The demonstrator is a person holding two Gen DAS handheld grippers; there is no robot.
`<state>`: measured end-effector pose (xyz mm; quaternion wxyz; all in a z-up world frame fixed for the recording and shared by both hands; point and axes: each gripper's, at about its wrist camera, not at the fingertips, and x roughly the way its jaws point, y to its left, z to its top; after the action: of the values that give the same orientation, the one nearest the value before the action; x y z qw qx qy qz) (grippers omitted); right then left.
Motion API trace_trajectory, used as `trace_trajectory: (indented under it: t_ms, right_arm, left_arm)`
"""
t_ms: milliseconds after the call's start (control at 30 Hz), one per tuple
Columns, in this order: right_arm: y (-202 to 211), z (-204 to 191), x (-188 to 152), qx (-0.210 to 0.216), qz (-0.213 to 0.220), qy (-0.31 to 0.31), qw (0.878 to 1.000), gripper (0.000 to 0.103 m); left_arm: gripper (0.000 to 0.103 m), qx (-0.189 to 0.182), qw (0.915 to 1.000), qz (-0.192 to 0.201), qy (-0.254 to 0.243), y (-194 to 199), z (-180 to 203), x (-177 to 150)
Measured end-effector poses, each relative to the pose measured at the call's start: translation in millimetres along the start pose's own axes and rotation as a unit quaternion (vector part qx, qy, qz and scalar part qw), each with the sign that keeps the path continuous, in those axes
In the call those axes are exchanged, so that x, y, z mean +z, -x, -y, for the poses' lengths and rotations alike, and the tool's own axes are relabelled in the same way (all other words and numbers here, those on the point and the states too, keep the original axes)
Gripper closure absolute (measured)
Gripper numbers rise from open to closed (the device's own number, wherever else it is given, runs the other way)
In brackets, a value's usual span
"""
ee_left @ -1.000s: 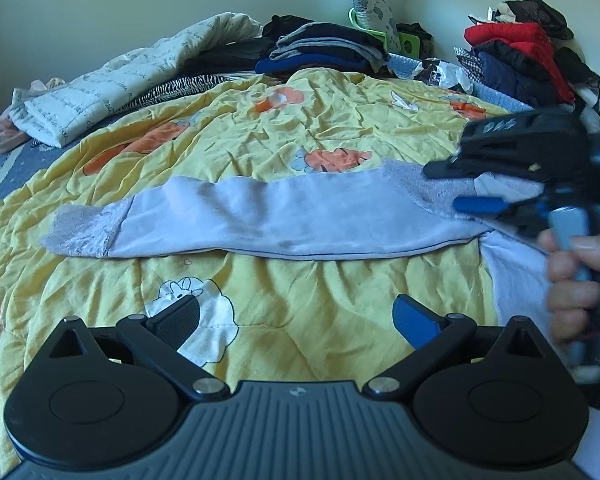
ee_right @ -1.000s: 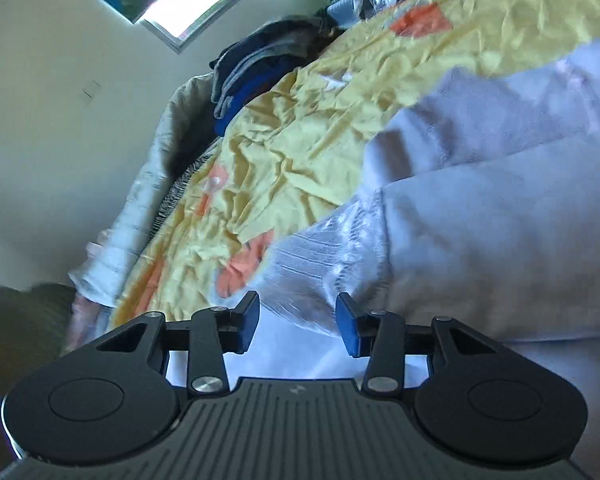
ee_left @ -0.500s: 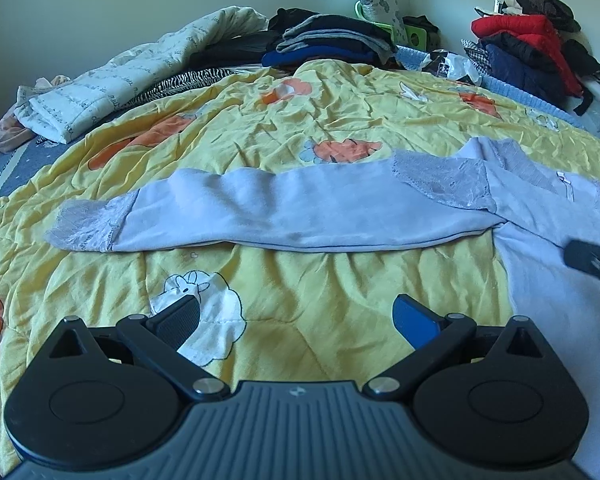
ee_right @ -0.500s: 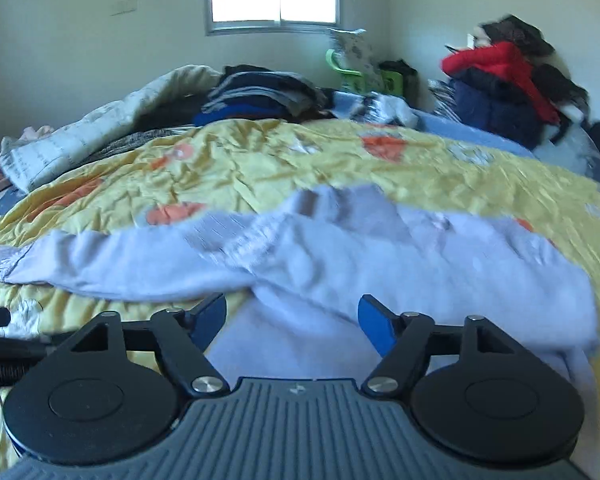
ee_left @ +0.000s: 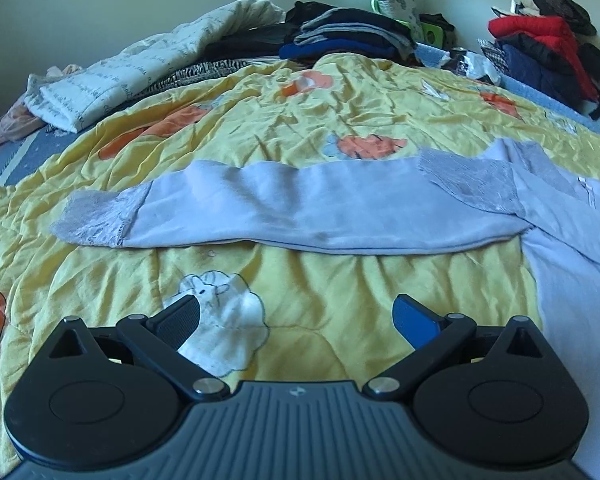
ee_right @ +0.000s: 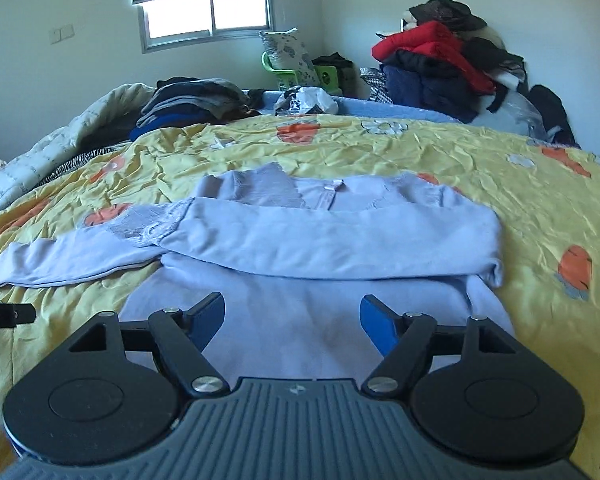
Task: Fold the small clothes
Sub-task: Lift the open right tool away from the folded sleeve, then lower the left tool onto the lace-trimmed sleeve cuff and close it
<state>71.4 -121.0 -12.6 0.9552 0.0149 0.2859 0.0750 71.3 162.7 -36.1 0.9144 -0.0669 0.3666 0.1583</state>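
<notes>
— Two grippers, and both are standing with their jaws wide apart, gripping nothing. The left gripper (ee_left: 296, 316) is hovering over bare yellow quilt (ee_left: 340, 120), and the right gripper (ee_right: 292, 316) is hanging above the body of the lilac top (ee_right: 320, 240).

— Where is that top lying?

— It is lying flat on the quilt, collar toward the window. One sleeve is lying folded across the chest, its grey lace cuff near the opposite shoulder; the other sleeve (ee_left: 280, 216) is stretching straight out sideways, just ahead of the left gripper, cuff at the far end.

— And around it?

— The quilt is showing orange and white cartoon patches. Beyond it, a pale rolled duvet (ee_left: 140, 76) is sitting beside a stack of dark folded clothes (ee_left: 348, 36). A pile of red and dark coats (ee_right: 440, 68) is heaping up in the corner, and daylight is coming through the window (ee_right: 204, 16) under a flowered blind.
</notes>
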Motion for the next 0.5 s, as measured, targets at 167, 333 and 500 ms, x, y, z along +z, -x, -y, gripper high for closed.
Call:
trace_trajectory:
  t_ms: [167, 333, 500]
  right_arm:
    - [-2, 4, -6, 0.005, -0.008, -0.013, 1.0, 0.025]
    - [0, 0, -9, 0.009, -0.01, -0.01, 1.0, 0.025]
    - [2, -5, -9, 0.014, -0.005, -0.005, 1.0, 0.024]
  left_arm:
    - [0.0, -0.047, 0.9964, -0.006, 0.07, -6, -29, 2]
    - [0.0, -0.094, 0.9769, 0.014, 0.192, -6, -76, -2]
    - [0.0, -0.168, 0.9392, 0.021, 0.299, -19, -119, -6]
